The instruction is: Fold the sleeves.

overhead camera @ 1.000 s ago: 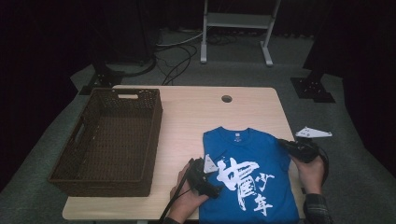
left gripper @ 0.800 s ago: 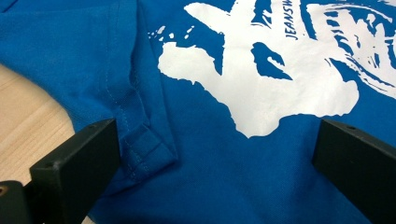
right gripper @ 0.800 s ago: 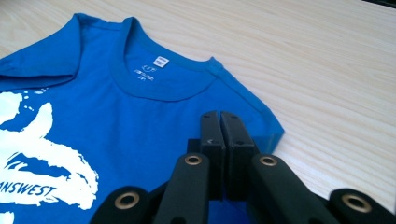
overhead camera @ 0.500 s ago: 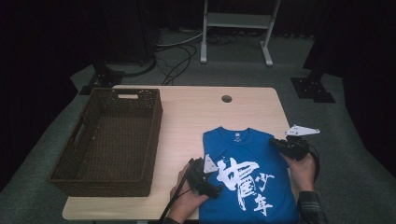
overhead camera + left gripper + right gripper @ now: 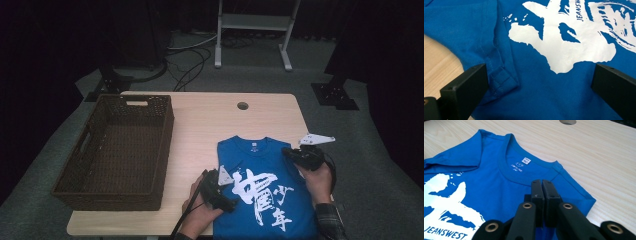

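Your left gripper (image 5: 231,205): jaws wide apart over shirt (image 5: 265,187) hem. Your right gripper (image 5: 541,185): jaws closed together above shirt shoulder, whether pinching fabric unclear.

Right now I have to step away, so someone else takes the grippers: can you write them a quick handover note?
Left gripper: open, jaws spread low over the shirt at its folded sleeve hem, pads not pressing.
Right gripper: shut, over the shirt's shoulder beside the collar; whether it pinches cloth, I cannot tell.
Shirt: lies on the table, print up, sleeves tucked in.
Basket: on the table's left side, nothing in it.
Done: shirt laid flat, sleeves in.
Left: probably finish folding, then move it to the basket.
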`<move>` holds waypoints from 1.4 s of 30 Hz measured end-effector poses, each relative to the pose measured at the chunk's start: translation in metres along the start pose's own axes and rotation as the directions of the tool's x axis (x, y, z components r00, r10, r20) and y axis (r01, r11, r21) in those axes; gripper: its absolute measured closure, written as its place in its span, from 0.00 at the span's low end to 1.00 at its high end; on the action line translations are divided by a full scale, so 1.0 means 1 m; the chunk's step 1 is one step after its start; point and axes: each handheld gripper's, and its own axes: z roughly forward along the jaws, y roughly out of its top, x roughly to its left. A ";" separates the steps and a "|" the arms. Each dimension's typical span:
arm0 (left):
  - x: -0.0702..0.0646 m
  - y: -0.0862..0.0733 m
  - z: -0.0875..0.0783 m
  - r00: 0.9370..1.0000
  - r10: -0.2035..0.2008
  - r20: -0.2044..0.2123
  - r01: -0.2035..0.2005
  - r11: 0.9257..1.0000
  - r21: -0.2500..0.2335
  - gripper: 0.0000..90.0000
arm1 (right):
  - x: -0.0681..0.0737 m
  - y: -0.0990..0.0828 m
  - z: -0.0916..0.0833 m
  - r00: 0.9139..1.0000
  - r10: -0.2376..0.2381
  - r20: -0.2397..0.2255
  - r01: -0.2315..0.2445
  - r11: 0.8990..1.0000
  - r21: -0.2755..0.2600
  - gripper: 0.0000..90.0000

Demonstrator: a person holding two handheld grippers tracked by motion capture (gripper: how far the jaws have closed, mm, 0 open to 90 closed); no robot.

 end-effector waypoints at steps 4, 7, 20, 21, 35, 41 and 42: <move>0.000 0.000 0.000 1.000 0.000 0.000 0.000 1.000 0.000 0.01 | -0.001 -0.001 0.000 1.000 0.003 -0.001 -0.003 1.000 0.001 0.97; 0.000 0.000 0.000 1.000 0.000 0.000 0.000 1.000 0.000 0.01 | -0.001 -0.001 0.001 1.000 0.004 -0.011 -0.004 1.000 -0.004 0.91; 0.000 0.000 0.000 1.000 -0.001 0.000 0.001 1.000 -0.001 0.01 | 0.001 -0.002 0.006 0.999 0.026 -0.027 -0.027 0.999 -0.022 0.45; 0.000 0.000 0.000 1.000 -0.001 0.001 0.001 1.000 0.000 0.01 | 0.001 -0.002 0.006 0.999 0.021 -0.027 -0.022 1.000 -0.018 0.41; 0.000 0.000 0.000 1.000 0.000 0.001 0.000 1.000 0.002 0.01 | -0.001 -0.011 0.004 0.996 0.070 -0.056 -0.070 0.998 0.003 0.03; 0.000 0.000 0.000 1.000 0.000 0.001 0.000 1.000 0.000 0.01 | -0.001 -0.019 -0.007 0.994 0.074 -0.077 -0.075 0.997 -0.013 0.00; 0.000 0.000 0.000 1.000 0.001 0.001 -0.001 1.000 0.000 0.01 | -0.002 -0.021 -0.009 0.994 0.077 -0.079 -0.078 0.997 -0.018 0.00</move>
